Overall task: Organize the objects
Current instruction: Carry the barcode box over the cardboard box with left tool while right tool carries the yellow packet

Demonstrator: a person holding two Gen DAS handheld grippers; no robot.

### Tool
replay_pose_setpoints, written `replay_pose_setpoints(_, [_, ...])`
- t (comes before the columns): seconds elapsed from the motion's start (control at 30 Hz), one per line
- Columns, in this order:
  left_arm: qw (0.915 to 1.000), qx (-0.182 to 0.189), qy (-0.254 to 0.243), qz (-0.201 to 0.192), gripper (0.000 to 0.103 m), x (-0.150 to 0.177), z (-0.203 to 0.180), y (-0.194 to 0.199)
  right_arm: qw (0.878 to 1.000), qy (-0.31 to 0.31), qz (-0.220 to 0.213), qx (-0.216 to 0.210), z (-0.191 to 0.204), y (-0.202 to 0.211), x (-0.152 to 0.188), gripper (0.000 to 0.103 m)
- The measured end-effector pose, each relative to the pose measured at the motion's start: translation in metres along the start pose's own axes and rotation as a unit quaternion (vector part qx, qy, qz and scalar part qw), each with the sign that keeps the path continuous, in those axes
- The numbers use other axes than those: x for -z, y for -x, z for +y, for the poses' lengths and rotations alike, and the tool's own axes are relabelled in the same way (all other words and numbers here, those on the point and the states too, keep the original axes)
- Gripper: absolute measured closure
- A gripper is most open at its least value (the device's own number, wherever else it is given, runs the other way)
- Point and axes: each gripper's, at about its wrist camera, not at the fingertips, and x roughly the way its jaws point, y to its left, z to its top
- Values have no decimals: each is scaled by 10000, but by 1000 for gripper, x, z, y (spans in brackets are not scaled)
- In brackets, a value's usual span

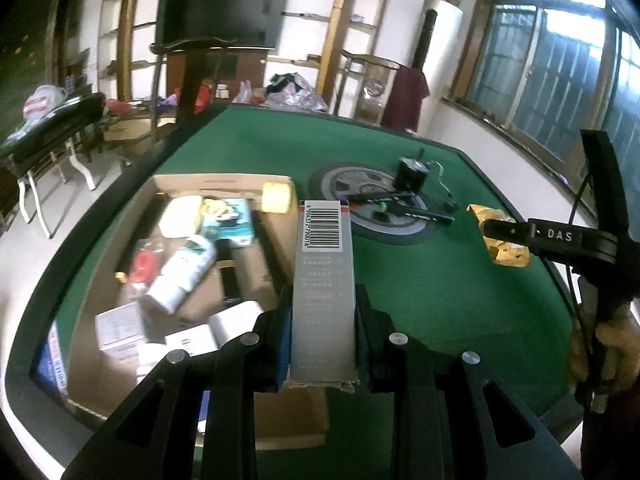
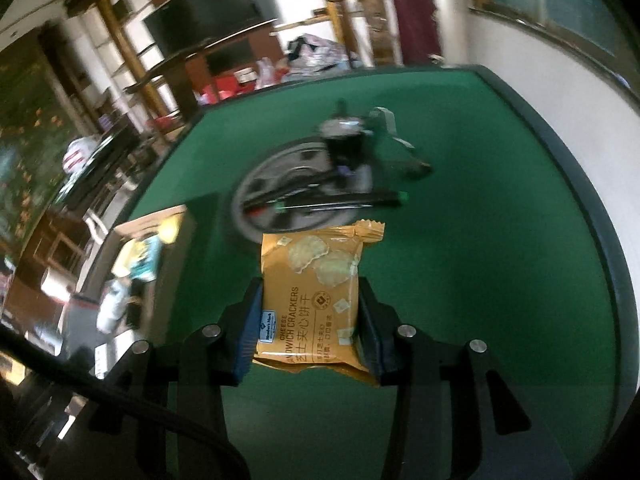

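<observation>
Gripped between the pads of the left tongs [image 1: 323,312] stands a tall grey carton [image 1: 323,292], narrow and upright, its barcode end pointing away from the camera; the jaws are nearly closed and press on its two long sides. Just left of these tongs, and partly beneath them, lies an open cardboard box [image 1: 224,181] on the green counter [image 1: 440,300]. Inside the box are a white bottle [image 1: 182,270] lying on its side, a teal packet [image 1: 228,216], a red item [image 1: 142,266], a yellow block [image 1: 275,197] at the far corner, and several small white cartons [image 1: 120,330] at the near end. Ahead and to the right of the carton, a round grey disc [image 1: 372,210] is set into the counter, with black pens [image 1: 424,212] and a small black cylinder [image 1: 410,172] resting on it.

The right tongs [image 2: 310,316] hold an orange packet of cheese sandwich crackers [image 2: 316,296], pads pressing on both of its edges, jaws partly apart to the packet's width. In the left wrist view the same packet [image 1: 502,240] hangs off to the right of the carton, clear above the counter, with a hand [image 1: 600,344] on the handle below. Beyond the cracker packet the disc and pens look blurred.
</observation>
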Motion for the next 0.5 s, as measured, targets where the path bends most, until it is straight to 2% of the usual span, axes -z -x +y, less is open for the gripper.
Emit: replay_pose_setpoints(0.5, [9976,-531,451,-38,80,4,77,0,9942,893,288,-523,116,-36,3,61])
